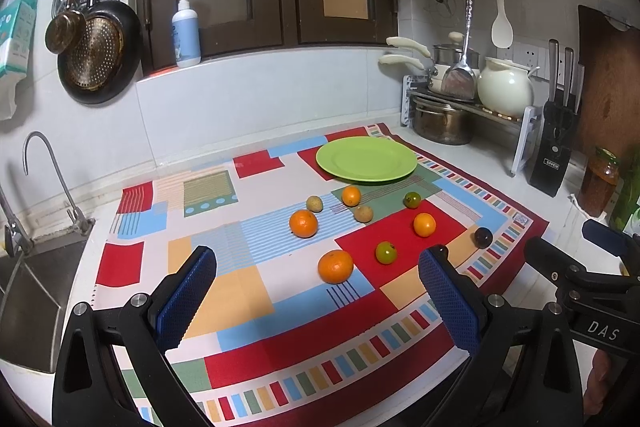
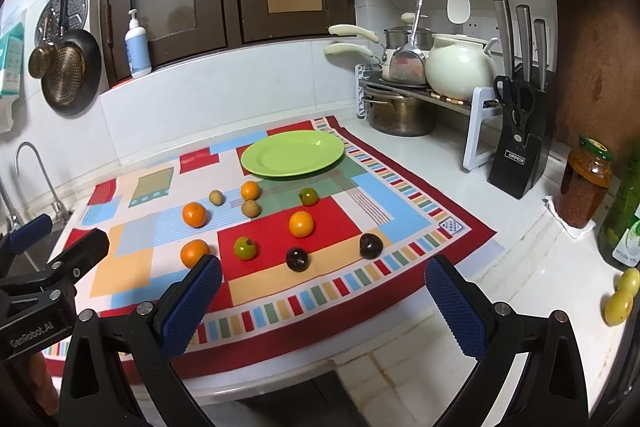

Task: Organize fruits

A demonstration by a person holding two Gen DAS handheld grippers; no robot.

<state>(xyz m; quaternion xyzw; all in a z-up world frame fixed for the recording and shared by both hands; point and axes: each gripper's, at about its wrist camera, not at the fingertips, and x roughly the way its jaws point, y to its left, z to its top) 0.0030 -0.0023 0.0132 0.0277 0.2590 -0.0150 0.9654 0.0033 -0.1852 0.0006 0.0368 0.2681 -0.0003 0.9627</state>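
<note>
An empty green plate [image 1: 366,159] [image 2: 293,152] sits at the back of a colourful patterned mat [image 1: 240,291] [image 2: 404,199]. Several fruits lie loose on the mat in front of it: oranges [image 1: 335,266] [image 2: 194,214], green citrus [image 1: 386,252] [image 2: 245,247], small brown fruits [image 1: 363,213] [image 2: 251,207] and dark plums [image 1: 483,237] [image 2: 297,259]. My left gripper [image 1: 318,301] is open and empty above the mat's front, just short of the nearest orange. My right gripper [image 2: 324,311] is open and empty over the mat's front edge, near the plums.
A sink [image 1: 28,287] with a tap [image 1: 40,163] lies left of the mat. A pot rack [image 2: 420,87], knife block [image 2: 518,147], sauce jar [image 2: 584,183] and green bottle [image 2: 624,211] stand at the right. Two yellow fruits [image 2: 622,295] lie on the counter far right.
</note>
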